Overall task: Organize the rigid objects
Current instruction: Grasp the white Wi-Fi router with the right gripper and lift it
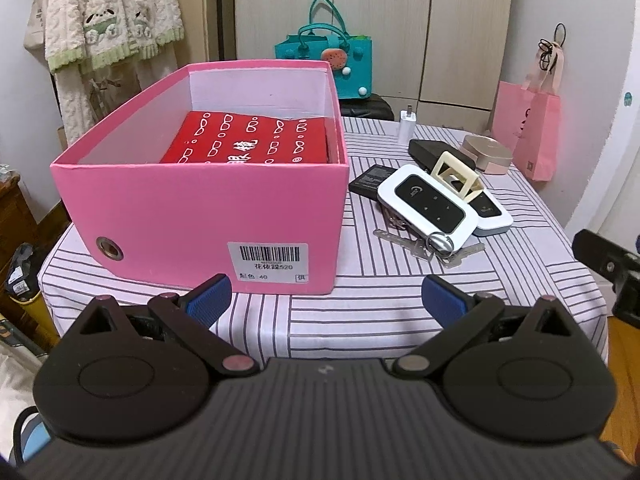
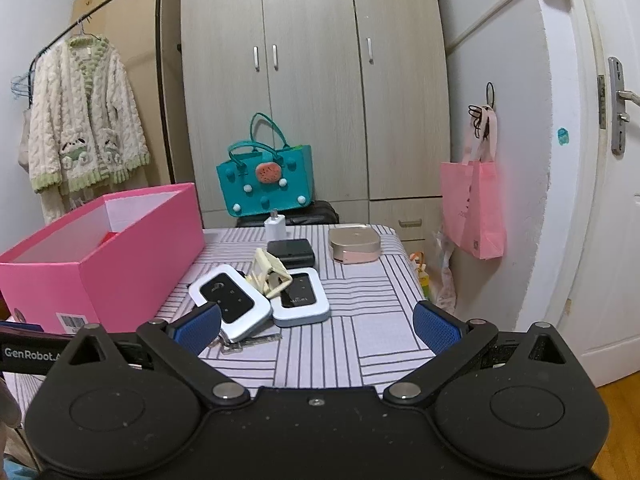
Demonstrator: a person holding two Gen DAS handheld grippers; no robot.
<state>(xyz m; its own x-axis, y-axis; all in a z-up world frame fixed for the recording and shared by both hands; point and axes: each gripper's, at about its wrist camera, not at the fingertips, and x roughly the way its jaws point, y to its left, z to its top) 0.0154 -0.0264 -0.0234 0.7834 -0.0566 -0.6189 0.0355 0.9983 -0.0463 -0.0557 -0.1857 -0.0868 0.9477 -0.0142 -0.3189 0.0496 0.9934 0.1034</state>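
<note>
Left tongs (image 1: pixel 326 300) and right tongs (image 2: pixel 316 326) hovering wide open, gripping nothing. Red packet (image 1: pixel 252 140) sitting in pink box (image 1: pixel 200 216) ahead-left; routers (image 2: pixel 230 302), keys (image 1: pixel 432 246), charger (image 2: pixel 275 227), compact (image 2: pixel 354 244) waiting ahead on worktop (image 2: pixel 360 332), unsorted.

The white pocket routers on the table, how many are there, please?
2: one pocket router lies nearest the pink box, the other beside it under the cream stand. None seems hidden.

Even, cool indoor light fills both fisheye views, casting only soft shadows beneath the pink box (image 1: pixel 192 216) on the striped tablecloth (image 2: pixel 360 332). Strong barrel distortion bends the wardrobe (image 2: pixel 312 80) and door (image 2: pixel 612 160) at the edges; corners vignette dark. Focus stays sharp centrally, with little glare.
</note>
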